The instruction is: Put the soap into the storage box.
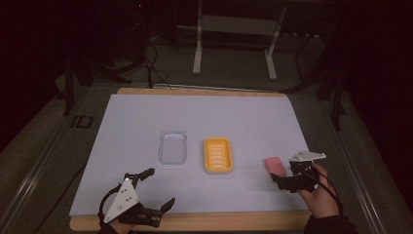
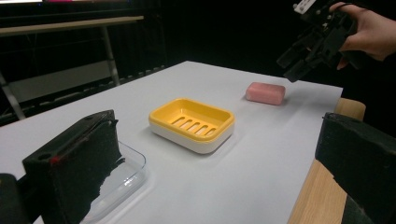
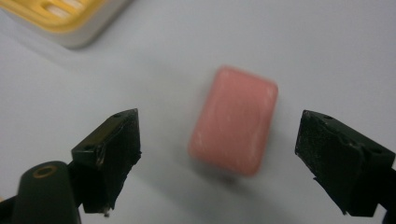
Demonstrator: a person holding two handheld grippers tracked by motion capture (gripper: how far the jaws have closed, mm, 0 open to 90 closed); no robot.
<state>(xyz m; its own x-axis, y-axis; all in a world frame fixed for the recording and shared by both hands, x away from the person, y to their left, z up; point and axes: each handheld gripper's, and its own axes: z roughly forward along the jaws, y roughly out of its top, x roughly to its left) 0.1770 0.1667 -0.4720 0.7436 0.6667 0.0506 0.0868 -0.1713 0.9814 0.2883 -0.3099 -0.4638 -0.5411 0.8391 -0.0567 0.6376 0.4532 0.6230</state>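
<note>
A pink bar of soap [image 1: 274, 165] lies flat on the white sheet, right of a yellow soap dish [image 1: 218, 155] with a slotted floor. My right gripper [image 1: 283, 176] hovers just above and in front of the soap, open. In the right gripper view the soap [image 3: 233, 123] lies below and between the two spread jaws of the right gripper [image 3: 218, 135], untouched. My left gripper [image 1: 158, 189] rests open near the front left edge, holding nothing. Its own view looks past the left gripper [image 2: 219, 140] to the dish [image 2: 191, 122], the soap [image 2: 265, 92] and the right gripper [image 2: 303, 58].
A clear plastic tray [image 1: 173, 147] sits left of the yellow dish, also seen by the left jaw as the clear tray [image 2: 128, 170]. The white sheet [image 1: 204, 112] covers a wooden table whose edge [image 1: 195, 222] shows in front. Dark floor and a metal stand lie beyond.
</note>
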